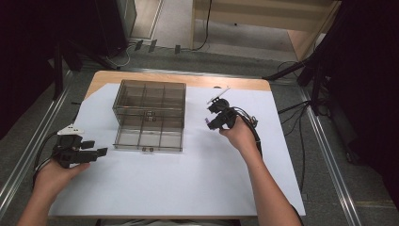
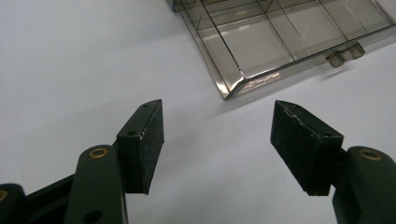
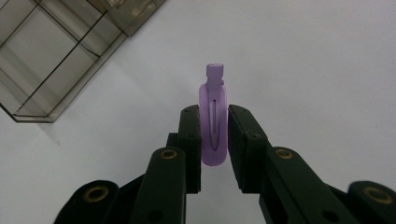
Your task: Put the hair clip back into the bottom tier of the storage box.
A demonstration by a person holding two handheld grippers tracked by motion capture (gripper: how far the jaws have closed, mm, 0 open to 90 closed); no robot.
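Note:
A purple hair clip stands upright between the two black jaws of my right gripper, which is shut on it above the white sheet. From above, the right gripper hangs just right of a clear compartment box, the purple clip showing at its tip. My left gripper rests near the table's left edge, pointing right toward the box. Its jaws stand wide open with nothing between them, and the box corner lies just ahead.
The smoky clear box has its lid open, several empty compartments and small latches at the front. A white sheet covers the wooden table. Cables trail from the right gripper. Dark stands and floor rails flank the table.

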